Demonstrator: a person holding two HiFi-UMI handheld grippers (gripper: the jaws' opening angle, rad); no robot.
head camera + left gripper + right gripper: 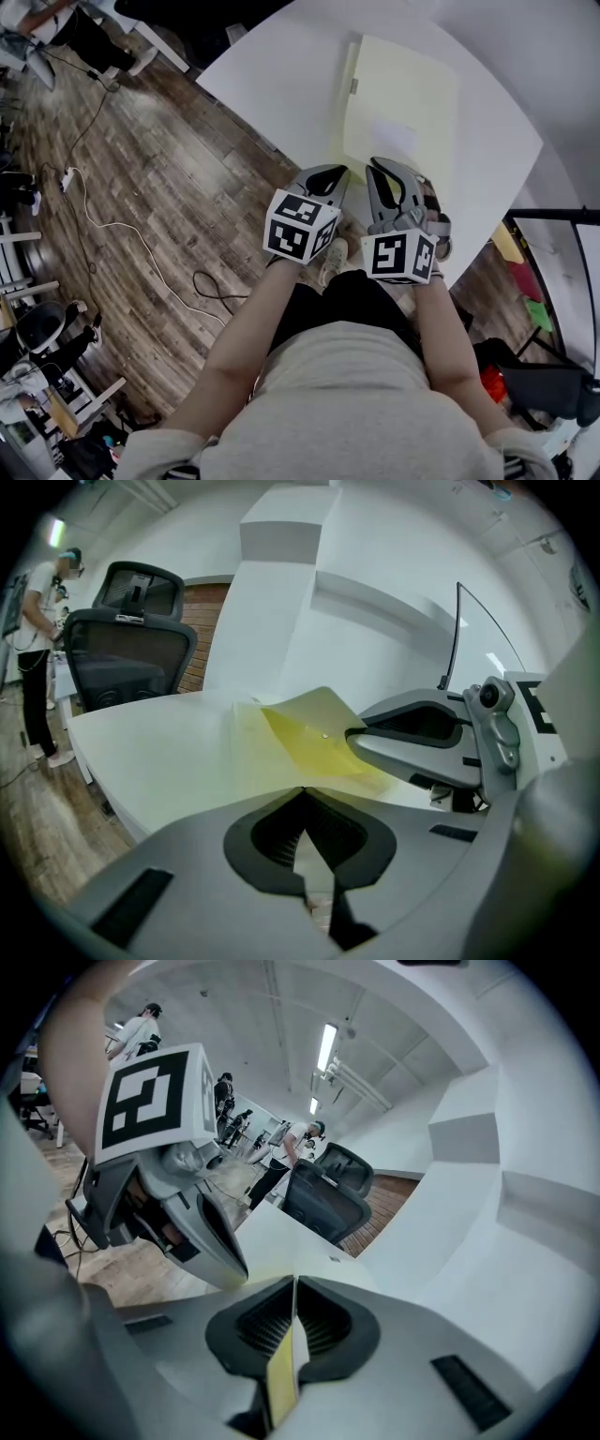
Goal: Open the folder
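Right gripper view shows right gripper clamped shut on folder cover.

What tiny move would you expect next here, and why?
Probably the right gripper should lift a little higher and swing away from the person. It is shut on the edge of the cover of the yellow folder, and that cover stands only partly raised.
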